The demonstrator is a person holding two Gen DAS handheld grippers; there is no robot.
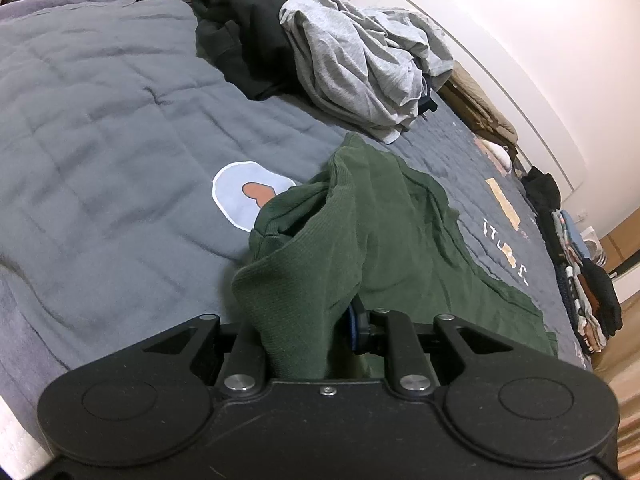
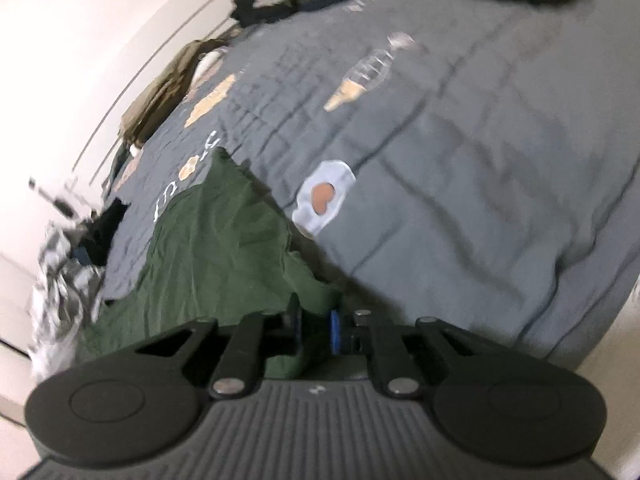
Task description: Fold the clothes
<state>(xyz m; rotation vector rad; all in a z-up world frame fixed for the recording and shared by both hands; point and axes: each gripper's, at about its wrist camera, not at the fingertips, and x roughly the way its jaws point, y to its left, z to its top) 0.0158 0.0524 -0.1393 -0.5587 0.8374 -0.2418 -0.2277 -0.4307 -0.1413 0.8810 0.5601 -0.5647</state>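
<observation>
A dark green garment [image 1: 400, 240] lies partly spread on the grey-blue bedcover [image 1: 100, 120]. One bunched end rises into my left gripper [image 1: 340, 320], which is shut on the fabric. The cloth drapes over and hides the left finger. In the right wrist view the same green garment [image 2: 216, 240] stretches away toward the wall. Its near edge sits between the jaws of my right gripper [image 2: 316, 324], which are closed narrowly on it, next to the blue pad [image 2: 334, 332].
A heap of grey clothes [image 1: 360, 64] and black clothes [image 1: 248, 40] sits at the far side of the bed. A stack of folded clothes [image 1: 580, 280] lines the right edge. An olive item [image 2: 160, 92] lies along the white wall. The bedcover [image 2: 480, 160] is printed with patches.
</observation>
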